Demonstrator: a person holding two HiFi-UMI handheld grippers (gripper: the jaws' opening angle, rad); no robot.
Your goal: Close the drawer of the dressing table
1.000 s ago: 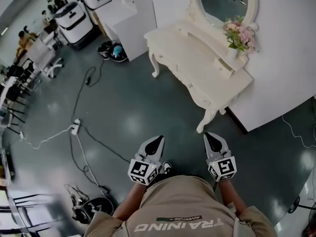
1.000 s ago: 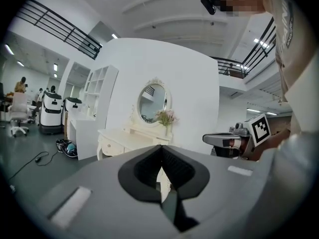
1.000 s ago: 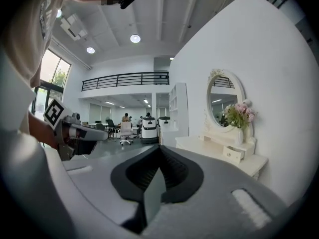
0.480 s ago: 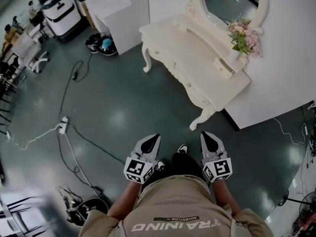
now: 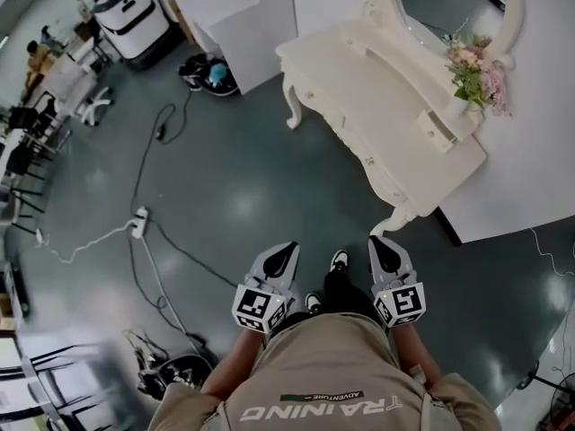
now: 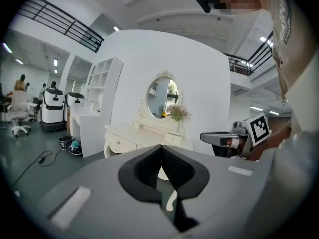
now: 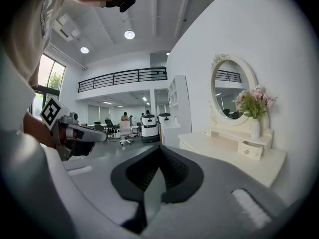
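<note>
At the upper right of the head view, the dressing table (image 5: pixel 377 97) is seen against a white wall; its small drawer (image 5: pixel 437 131), set in the raised shelf under the oval mirror (image 5: pixel 449 3), is drawn out a little over the surface, just beside the vase of pink flowers (image 5: pixel 476 65). Both grippers are held low before the person's torso, well apart from the table; the left gripper (image 5: pixel 286 253) is shown with its jaws pressed tip to tip and nothing between them (its own view confirms this); the right gripper (image 5: pixel 381 244) is likewise seen with jaws met on nothing. A power strip (image 5: pixel 139 224) with cables is laid on the grey floor (image 5: pixel 234 205) at left.
</note>
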